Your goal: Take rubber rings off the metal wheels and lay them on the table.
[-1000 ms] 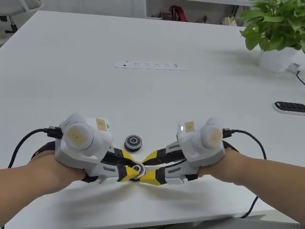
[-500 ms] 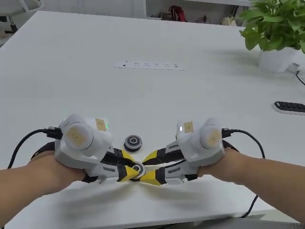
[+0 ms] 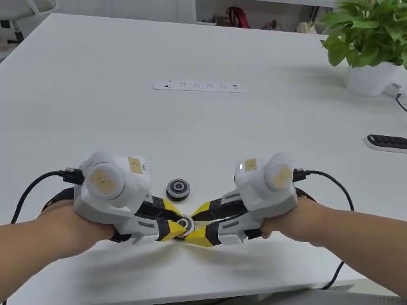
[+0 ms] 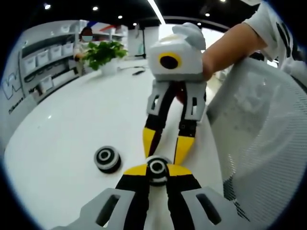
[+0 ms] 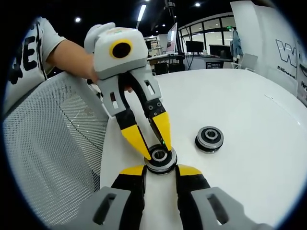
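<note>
**Q:** What's changed vs. a sec ago?

**A:** Very little. The right gripper (image 3: 196,223) has its body rolled a touch inward and up. Its tips haven't left the spot. The left gripper (image 3: 173,223) looks unmoved. The held wheel (image 3: 184,223) sits between the two sets of tips, same as before.

**Q:** State of the tongs?

**A:** Both are clenched on that one wheel, tip to tip from opp. sides. In the left gripper view its own yellow tips flank the wheel, and the other pair comes in from beyond. The right gripper view shows the mirror of that.

**Q:** Is the rubber ring (image 5: 152,165) off yet?

**A:** No. The dark band is seated round the rim, w/ no gap or peel showing. Which pair is on rubber and which on metal, can't tell.

**Q:** So what does the roll mean?

**A:** Prob. the start of a twist or pry, one pair bracing while the other works the ring. That's a judgement. So far it's grip and slight wrist turn only, no release.

**Q:** Other work?

**A:** The second wheel (image 3: 178,189) lies flat on the table (image 3: 191,127), just beyond the meeting tips, nearer the left gripper's side. It hasn't moved and its ring is on. No loose ring can be seen on the table, so the task looks early.
</note>
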Demonstrator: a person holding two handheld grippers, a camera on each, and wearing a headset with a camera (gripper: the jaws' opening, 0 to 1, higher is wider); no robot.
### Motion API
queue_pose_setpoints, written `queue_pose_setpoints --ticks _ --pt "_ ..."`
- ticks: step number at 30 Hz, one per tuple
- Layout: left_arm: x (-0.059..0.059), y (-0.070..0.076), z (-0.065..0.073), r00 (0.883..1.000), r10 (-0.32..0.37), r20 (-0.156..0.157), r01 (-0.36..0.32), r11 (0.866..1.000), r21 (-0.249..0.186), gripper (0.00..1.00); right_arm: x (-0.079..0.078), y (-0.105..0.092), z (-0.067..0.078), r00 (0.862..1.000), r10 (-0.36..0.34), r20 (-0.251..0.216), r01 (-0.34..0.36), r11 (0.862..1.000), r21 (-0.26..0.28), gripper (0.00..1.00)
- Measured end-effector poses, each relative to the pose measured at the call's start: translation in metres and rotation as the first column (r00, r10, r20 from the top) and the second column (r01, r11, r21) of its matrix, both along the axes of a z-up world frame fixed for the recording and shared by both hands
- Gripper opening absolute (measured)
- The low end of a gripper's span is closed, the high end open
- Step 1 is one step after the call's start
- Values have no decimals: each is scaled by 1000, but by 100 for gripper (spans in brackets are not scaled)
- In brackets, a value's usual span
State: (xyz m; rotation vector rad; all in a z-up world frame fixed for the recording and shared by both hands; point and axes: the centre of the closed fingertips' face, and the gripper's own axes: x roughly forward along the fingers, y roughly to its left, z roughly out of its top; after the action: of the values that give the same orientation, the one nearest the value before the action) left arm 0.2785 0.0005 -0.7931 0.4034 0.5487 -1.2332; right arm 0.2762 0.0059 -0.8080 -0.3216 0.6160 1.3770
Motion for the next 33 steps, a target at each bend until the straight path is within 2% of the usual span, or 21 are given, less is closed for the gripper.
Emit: queue_pose_setpoints --ticks 4,13,15,18,23,26,33 --pt "0 0 0 1000 1 -1 -1 1000 -1 13 0 0 -1 1000 16 24 -16 1000 -13 20" --pt "0 0 0 1000 6 0 -6 1000 -1 13 -2 -5 -1 1000 18 23 -18 1000 -17 15" --pt "0 0 0 1000 6 -1 -6 1000 -1 13 -2 -4 0 999 26 29 -25 1000 -15 18" --pt "0 0 0 1000 8 0 -8 1000 -1 13 -5 1 0 999 33 38 -32 999 -10 28" --pt "0 0 0 1000 8 1 -8 1000 1 13 -1 7 4 998 19 57 -19 1000 4 30" --pt "0 0 0 1000 7 1 -7 1000 0 13 1 5 2 998 18 58 -17 1000 -13 24" --pt "0 0 0 1000 10 -3 -10 1000 -1 13 0 1 1 999 6 35 -6 1000 -9 21"
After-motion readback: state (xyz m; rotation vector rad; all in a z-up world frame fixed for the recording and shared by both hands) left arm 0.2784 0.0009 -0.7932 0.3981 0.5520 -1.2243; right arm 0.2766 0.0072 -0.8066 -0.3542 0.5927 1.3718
